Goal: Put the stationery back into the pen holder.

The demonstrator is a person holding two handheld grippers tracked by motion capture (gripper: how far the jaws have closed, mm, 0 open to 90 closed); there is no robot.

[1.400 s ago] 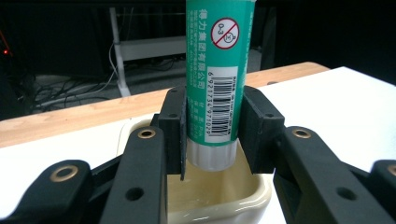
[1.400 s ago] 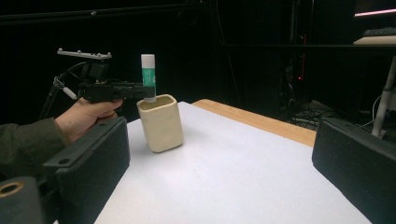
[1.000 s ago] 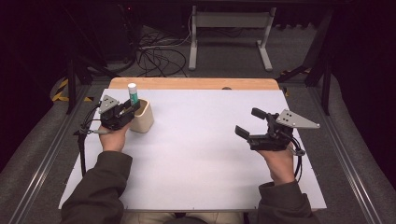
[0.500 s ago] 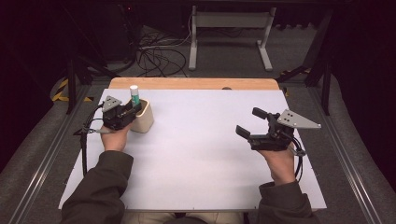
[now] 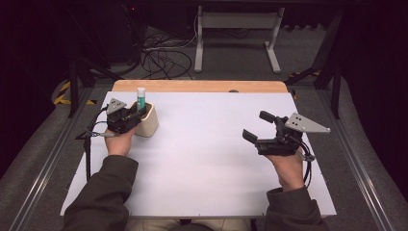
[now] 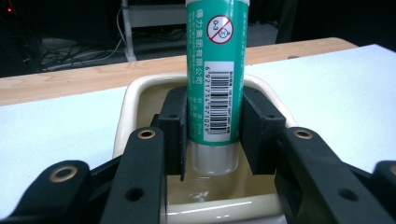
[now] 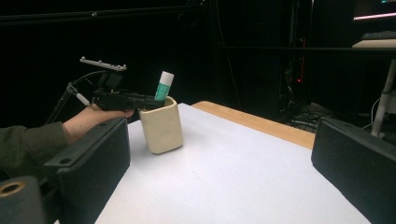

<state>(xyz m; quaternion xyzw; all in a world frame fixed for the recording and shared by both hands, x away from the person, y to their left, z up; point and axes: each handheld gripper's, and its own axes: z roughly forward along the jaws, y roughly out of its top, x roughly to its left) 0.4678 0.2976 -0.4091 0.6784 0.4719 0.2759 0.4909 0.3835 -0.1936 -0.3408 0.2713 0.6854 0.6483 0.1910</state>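
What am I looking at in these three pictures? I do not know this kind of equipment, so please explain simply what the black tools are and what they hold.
A person sits at a white table and holds a hand-operated gripper in each hand; there is no robot arm. Each gripper has two black jaws and carries its own small camera.

The high view is taken from above and looks down on the table. The other two pictures come from the cameras riding on the grippers, so the black jaws rise from the bottom of each.

On the table stands a cream cup. In it stands a green glue stick. The left gripper has its jaws closed on the lower part of the stick, just above the cup's rim. The right gripper is held above the table farther right, jaws wide open, holding nothing.
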